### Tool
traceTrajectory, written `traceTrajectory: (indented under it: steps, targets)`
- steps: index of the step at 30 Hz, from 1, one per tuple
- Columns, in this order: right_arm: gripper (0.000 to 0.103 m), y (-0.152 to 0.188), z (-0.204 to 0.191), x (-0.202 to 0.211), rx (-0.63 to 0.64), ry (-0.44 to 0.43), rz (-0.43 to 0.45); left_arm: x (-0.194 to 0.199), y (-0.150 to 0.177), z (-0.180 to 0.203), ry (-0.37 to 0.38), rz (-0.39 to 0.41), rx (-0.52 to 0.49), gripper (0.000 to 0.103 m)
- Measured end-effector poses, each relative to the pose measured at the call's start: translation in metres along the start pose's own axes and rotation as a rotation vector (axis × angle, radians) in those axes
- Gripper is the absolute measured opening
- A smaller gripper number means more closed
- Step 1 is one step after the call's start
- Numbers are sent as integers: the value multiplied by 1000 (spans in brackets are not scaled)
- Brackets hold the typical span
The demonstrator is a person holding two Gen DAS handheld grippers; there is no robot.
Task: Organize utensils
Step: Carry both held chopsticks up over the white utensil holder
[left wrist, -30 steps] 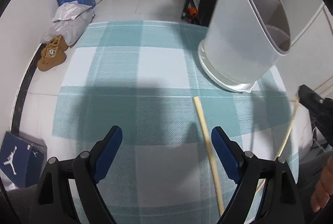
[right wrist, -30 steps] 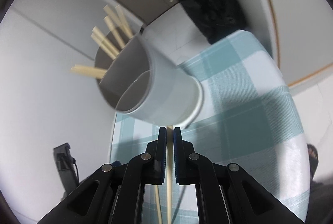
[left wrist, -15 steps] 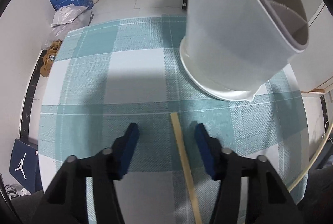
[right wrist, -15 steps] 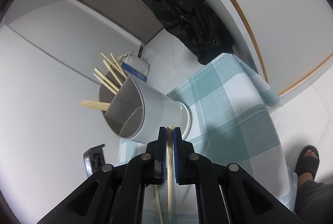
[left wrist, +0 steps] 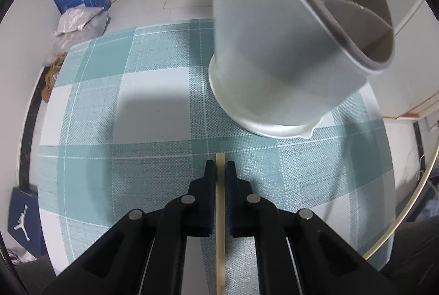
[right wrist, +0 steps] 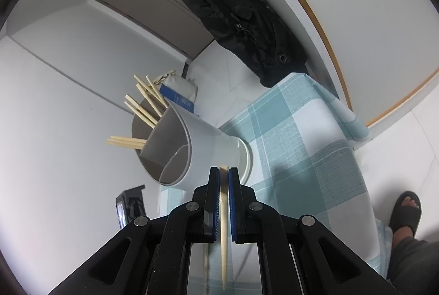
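Now I have the left gripper [left wrist: 220,167] with jaws clamped near the blunt end of a chopstick [left wrist: 220,210] lying on the counter [left wrist: 153,108], the right gripper [right wrist: 224,174] likewise pinching another chopstick [right wrist: 223,229] aloft near the holder [right wrist: 208,146]; light, stiff, smooth sticks, I judge.

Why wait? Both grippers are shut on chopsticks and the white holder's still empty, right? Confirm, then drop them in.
Not empty. The right wrist view shows the white holder already has chopsticks in it. The left gripper and right gripper are each shut on a chopstick.
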State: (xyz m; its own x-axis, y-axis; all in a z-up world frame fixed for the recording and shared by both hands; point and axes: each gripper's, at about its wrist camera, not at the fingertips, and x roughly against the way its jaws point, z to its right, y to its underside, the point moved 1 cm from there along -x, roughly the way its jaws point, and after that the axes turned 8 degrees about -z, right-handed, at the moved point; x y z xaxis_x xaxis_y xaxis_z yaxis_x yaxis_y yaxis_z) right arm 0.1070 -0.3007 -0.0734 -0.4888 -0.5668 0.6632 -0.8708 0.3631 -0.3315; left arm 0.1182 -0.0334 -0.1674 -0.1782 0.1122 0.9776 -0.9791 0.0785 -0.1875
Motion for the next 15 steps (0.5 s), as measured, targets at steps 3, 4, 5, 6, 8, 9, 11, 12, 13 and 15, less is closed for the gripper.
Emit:
traceTrajectory:
  steps: [3,4,5,6,8,9,11,12,13,15]
  targets:
    - [6,2,-4,1,33,25,8,4,1,-5,4,46,12,3]
    - [6,3,-5,1,39,32,9,4,2,-6,11,49,20,3]
    - [6,4,-6,0,45,41,9,6,4,-7,18,59,24,3]
    - [6,5,-6,-1,46,45,7,11,5,-7,31,78,23,3]
    - [6,6,-5,-3,44,49,1,21,8,-8,44,113,20,3]
    - [6,7,-5,-5,44,52,-4,26,9,-7,47,128,19,3]
    - [6,9,-5,-8,48,55,-14,40,11,-5,70,172,17,3]
    - [6,10,-6,-10,53,55,-19,47,13,-4,70,200,18,3]
    - [5,11,-8,-11,60,58,-26,51,15,0,69,217,17,3]
    - [5,13,-12,-13,77,63,-34,62,20,1,82,253,16,3]
